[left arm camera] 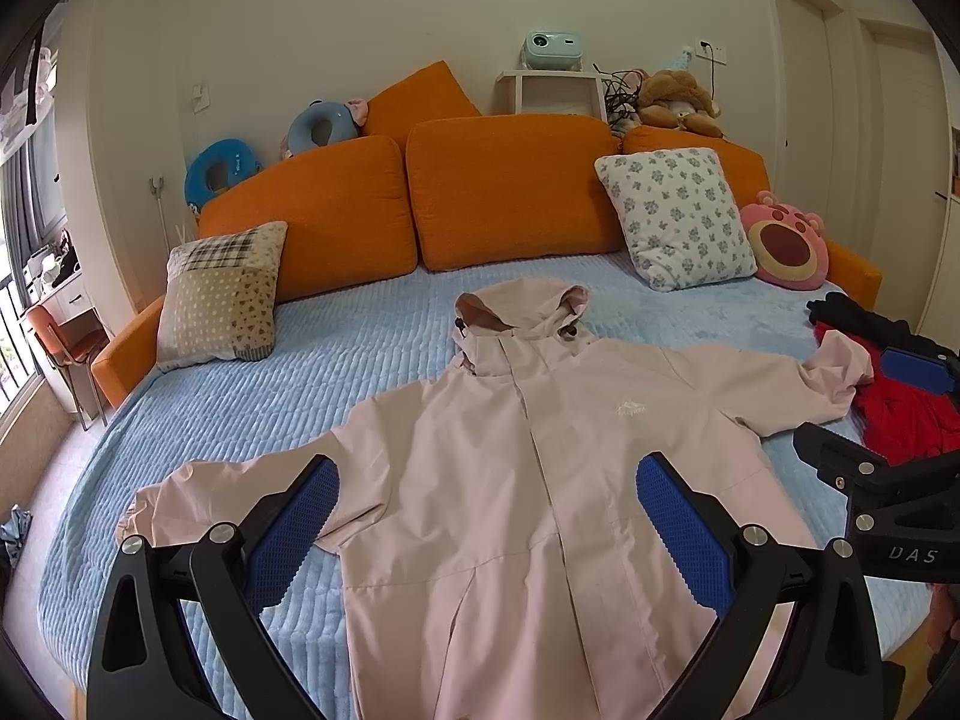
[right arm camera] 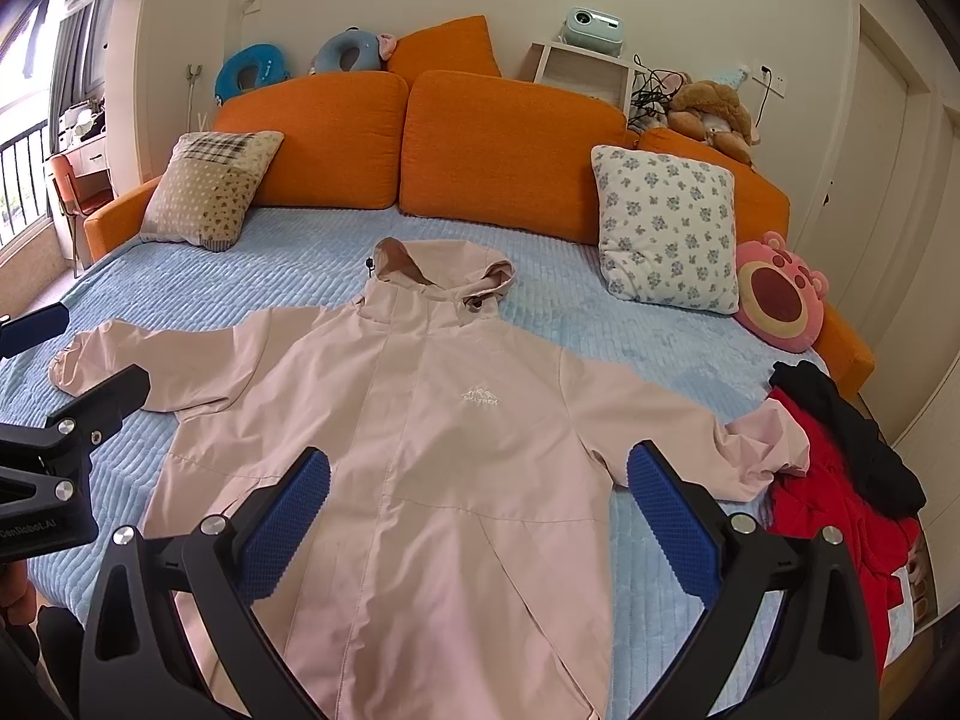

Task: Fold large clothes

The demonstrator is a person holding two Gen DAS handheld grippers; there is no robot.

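Left wrist view is showing one pink jacket [left arm camera: 540, 480] lying flat on the blue bed [left arm camera: 270, 372]. Left gripper [left arm camera: 486, 516] and right gripper [right arm camera: 477, 510] are hanging above it, both wide apart, holding nothing.

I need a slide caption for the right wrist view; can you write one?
Open right gripper hovers over a pink hooded jacket spread front-up on a blue bedspread.

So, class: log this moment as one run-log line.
stage: pre-fold | pink jacket: spread flat, front up, on blue bed cover | left hand-held gripper: open, empty | right hand-held gripper: open, empty
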